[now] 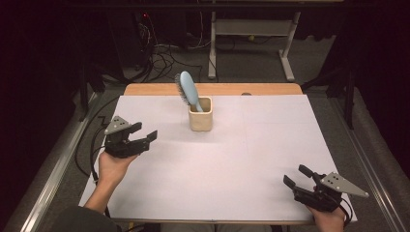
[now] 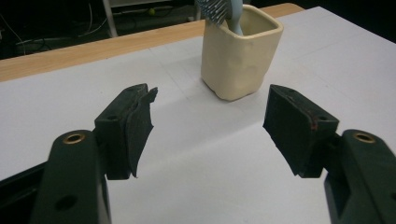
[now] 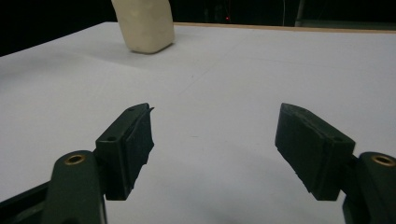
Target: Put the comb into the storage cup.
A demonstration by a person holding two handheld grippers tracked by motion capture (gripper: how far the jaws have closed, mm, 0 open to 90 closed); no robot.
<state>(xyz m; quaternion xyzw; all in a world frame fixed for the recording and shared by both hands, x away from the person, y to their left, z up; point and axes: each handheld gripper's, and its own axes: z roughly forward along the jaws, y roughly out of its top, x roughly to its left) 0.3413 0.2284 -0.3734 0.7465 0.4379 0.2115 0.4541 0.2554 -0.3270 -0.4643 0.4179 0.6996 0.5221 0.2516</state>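
The white-covered table (image 1: pixel 217 174) carries a cream cup (image 1: pixel 200 118) near its far edge, a blue hairbrush (image 1: pixel 188 89) leaning inside. Left gripper (image 1: pixel 145 133) and right gripper (image 1: pixel 296 177) rest with jaws apart. Risk: nudging the cup could topple it.

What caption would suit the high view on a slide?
Two open grippers, left gripper and right gripper, flank a cream square cup holding a light-blue hairbrush.

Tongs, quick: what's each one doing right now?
Left tongs: open, empty, pointed at the cup holding the brush.
Right tongs: open, empty, over the table.
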